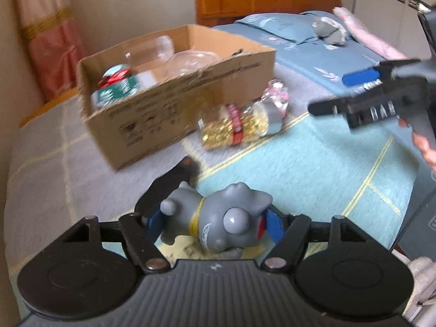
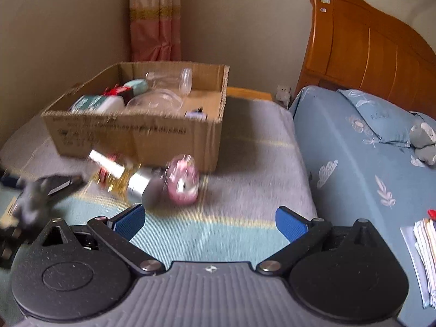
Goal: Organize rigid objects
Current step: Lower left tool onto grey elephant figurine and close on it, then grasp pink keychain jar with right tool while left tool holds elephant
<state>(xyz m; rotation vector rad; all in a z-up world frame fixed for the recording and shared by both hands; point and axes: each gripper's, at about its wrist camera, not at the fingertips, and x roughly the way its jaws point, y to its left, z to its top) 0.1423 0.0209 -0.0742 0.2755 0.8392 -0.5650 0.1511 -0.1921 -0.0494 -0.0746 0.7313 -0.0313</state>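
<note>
My left gripper (image 1: 211, 222) has its jaws closed on the grey toy figure (image 1: 218, 220), blue pads pressing it from either side; it lies on its side between them, just above the blanket (image 1: 313, 169). My right gripper (image 2: 209, 222) holds nothing, jaws spread wide over the striped blanket, and in the left view it hangs off to the right with a bit of my hand (image 1: 425, 147) behind it. A little further out, the jar of gold pieces (image 1: 237, 128) lies on its side (silver lid pointing away from the box), with the pink globe-like ornament (image 1: 278, 96) just beside its lid end. Behind them sits the cardboard box (image 1: 169, 114), open on top, holding a green-and-white container (image 1: 117, 90), a clear glass (image 1: 152, 51) and a clear bowl (image 1: 190, 60). Beyond, a blue pillow (image 1: 280, 28) with a grey plush (image 1: 331, 31) rests against the wooden headboard (image 2: 368, 54); a pink curtain (image 2: 155, 19) hangs in the corner.
</note>
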